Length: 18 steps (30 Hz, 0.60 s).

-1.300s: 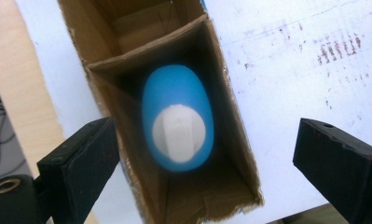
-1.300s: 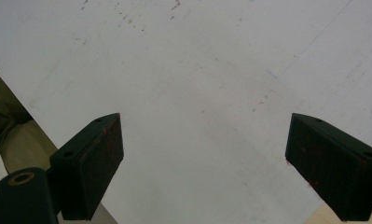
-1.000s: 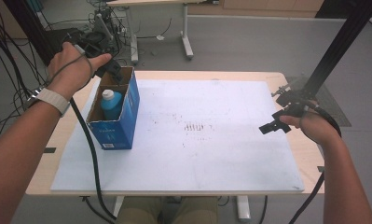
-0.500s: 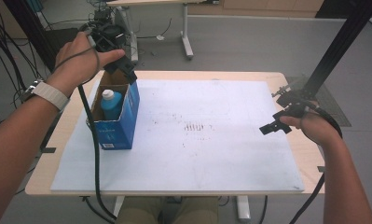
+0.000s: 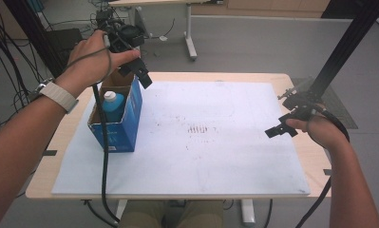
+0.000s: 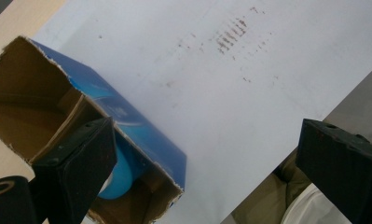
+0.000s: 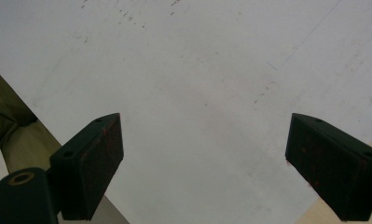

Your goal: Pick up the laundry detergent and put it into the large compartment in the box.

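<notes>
An open blue cardboard box (image 5: 125,124) stands at the left of the white sheet (image 5: 215,156). Inside it is a blue bottle with a white cap (image 5: 112,102). My left gripper (image 5: 137,73) hangs open above the box's far end with nothing between its jaws. In the left gripper view the left gripper (image 6: 204,137) looks down on the box (image 6: 141,140) and the bottle (image 6: 120,179) at lower left. My right gripper (image 5: 282,114) is open and empty, low over the sheet's right edge. In the right gripper view the right gripper (image 7: 204,128) faces the bare sheet (image 7: 197,70).
The white sheet covers most of a wooden table (image 5: 298,156). Faint reddish-brown marks (image 5: 199,128) sit in the sheet's middle. A black frame post (image 5: 341,52) rises at the right. Cables (image 5: 104,171) trail from my left gripper over the table's front-left.
My left gripper has moved to the right, from behind the box's left side to above its far right corner. The right gripper has stayed put.
</notes>
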Each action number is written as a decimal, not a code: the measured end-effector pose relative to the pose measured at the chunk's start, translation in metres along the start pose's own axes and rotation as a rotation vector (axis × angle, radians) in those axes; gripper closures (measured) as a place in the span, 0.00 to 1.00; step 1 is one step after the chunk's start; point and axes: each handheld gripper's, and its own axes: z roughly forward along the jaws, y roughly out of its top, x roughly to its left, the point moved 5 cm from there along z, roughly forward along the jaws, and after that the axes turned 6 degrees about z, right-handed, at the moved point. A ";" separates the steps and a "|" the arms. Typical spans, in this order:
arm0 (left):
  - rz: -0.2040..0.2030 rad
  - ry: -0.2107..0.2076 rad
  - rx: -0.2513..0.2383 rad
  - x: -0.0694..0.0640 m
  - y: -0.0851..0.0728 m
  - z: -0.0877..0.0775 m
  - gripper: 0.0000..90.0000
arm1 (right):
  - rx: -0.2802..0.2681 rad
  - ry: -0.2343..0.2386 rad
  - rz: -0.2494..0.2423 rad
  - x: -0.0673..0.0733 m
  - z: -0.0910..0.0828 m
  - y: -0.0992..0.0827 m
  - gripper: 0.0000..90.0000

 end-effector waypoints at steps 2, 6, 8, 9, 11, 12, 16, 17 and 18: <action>0.026 -0.008 0.019 -0.003 0.005 0.002 0.06 | 0.001 -0.002 -0.004 0.000 0.000 0.000 0.13; 0.085 -0.021 0.023 -0.010 0.011 0.007 0.06 | -0.001 0.000 -0.004 0.001 0.000 0.000 0.13; 0.121 -0.028 0.028 -0.013 0.014 0.010 0.06 | -0.003 0.000 -0.002 0.001 0.000 0.000 0.13; 0.134 -0.029 0.034 -0.015 0.016 0.011 0.06 | -0.004 0.000 -0.001 0.001 0.000 -0.001 0.12; 0.154 -0.038 0.042 -0.018 0.019 0.015 0.07 | -0.002 0.000 -0.003 0.001 0.001 -0.001 0.12; 0.169 -0.042 0.042 -0.020 0.021 0.017 0.07 | -0.001 0.001 -0.002 0.001 0.001 -0.001 0.12; 0.227 -0.063 0.055 -0.026 0.027 0.025 0.07 | -0.002 0.001 0.007 0.000 0.002 -0.003 0.12; 0.241 -0.066 0.056 -0.028 0.028 0.027 0.07 | -0.001 0.000 0.009 0.000 0.002 -0.003 0.12; 0.255 -0.067 0.054 -0.031 0.029 0.028 0.07 | -0.001 0.001 0.008 0.000 0.001 -0.004 0.12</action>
